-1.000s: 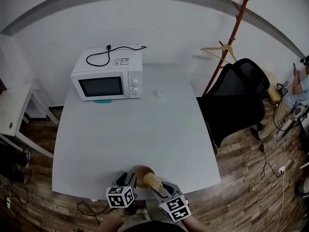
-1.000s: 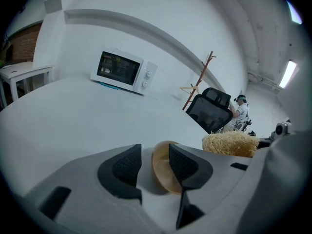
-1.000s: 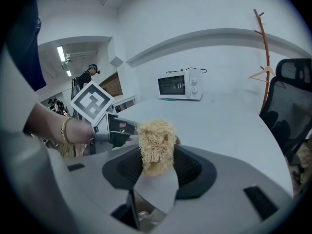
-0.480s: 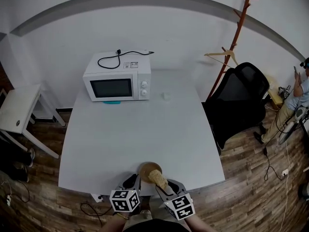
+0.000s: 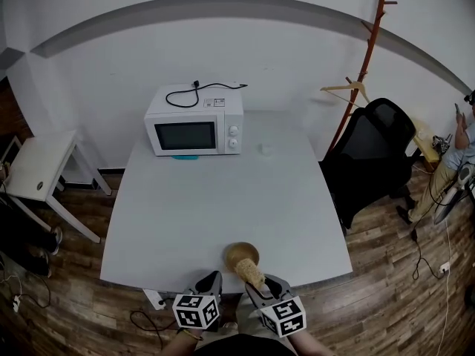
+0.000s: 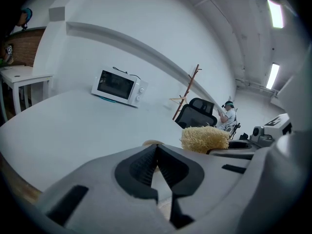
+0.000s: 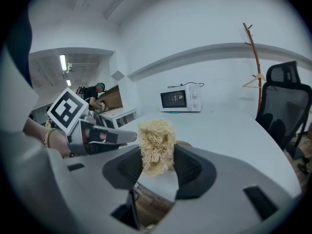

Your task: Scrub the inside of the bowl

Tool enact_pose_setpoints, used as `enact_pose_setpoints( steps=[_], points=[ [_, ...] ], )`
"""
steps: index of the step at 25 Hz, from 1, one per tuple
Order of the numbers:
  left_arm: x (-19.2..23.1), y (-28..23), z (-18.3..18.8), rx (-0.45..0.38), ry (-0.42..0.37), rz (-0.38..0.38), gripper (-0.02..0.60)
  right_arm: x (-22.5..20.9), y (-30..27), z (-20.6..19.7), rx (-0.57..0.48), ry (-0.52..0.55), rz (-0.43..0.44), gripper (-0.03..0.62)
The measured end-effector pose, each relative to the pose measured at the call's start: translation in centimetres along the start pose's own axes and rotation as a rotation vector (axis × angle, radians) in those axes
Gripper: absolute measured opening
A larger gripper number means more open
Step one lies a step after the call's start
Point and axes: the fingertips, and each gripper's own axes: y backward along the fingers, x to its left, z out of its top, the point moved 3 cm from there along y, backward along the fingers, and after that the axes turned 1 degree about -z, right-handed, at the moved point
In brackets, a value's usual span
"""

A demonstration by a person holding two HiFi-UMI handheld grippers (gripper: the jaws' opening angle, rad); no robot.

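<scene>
Holding: a straw-coloured scrubber [image 7: 156, 145] is clamped upright between the jaws of the right tongs [image 7: 157, 168], with most of it left standing above them
Left tongs [image 6: 156, 154]: the jaws have just been closing and are seen pressed together, with nothing caught between them
Bowl [image 5: 241, 255]: it is set mouth up on the worktop [image 5: 223, 199], close to the near edge, and is touched by neither tongs
Relation: the bowl is found just ahead of and below both tongs, nearer the right; the scrubber's long axis is aimed at its near rim
Next move, as judged: the scrubber would have to be carried forward and down into the bowl, which is steadied by nothing
</scene>
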Motion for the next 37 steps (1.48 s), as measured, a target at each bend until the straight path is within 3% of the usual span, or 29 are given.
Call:
enact_pose_setpoints(
  steps=[15,37],
  points=[
    [-0.7,2.6,-1.1,-0.006,-0.015,-0.013,0.018,3.0,1.6,-0.1,-0.048,0.050,0.024,0.175],
    [-1.5,1.9,-0.4,-0.014,-0.037,-0.027,0.018,1.6,2.0,0.3,-0.061,0.075,-0.009,0.175]
  ],
)
